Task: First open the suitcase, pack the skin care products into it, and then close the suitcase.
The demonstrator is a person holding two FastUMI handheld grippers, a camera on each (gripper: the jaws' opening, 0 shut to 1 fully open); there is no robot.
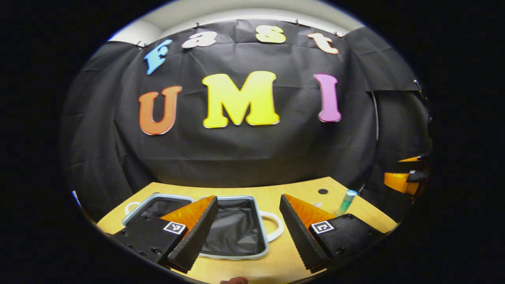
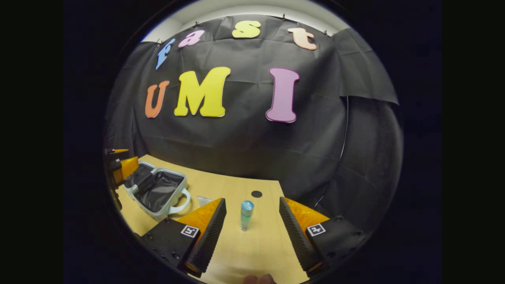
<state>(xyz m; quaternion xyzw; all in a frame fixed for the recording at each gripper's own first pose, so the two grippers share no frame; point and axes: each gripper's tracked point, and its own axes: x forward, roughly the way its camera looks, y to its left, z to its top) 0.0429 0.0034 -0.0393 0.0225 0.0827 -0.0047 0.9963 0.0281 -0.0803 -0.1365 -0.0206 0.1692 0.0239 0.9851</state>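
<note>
The small suitcase (image 1: 232,225) lies open on the wooden table, its dark lining showing inside a pale rim with white handles. My left gripper (image 1: 248,228) hovers open just above it, nothing between the fingers. A slim blue-green skin care bottle (image 2: 246,215) stands upright on the table to the right of the suitcase (image 2: 158,191). My right gripper (image 2: 252,232) is open, the bottle standing ahead between its spread fingers, untouched. The bottle (image 1: 346,202) also appears at the right in the left gripper view, with the right gripper (image 1: 406,177) beyond it.
A small dark hole (image 2: 257,194) sits in the tabletop (image 2: 252,252) behind the bottle. A thin clear item (image 2: 204,200) lies flat between suitcase and bottle. The black cloth wall closes off the table's far side. A fingertip (image 2: 258,279) shows at the bottom edge.
</note>
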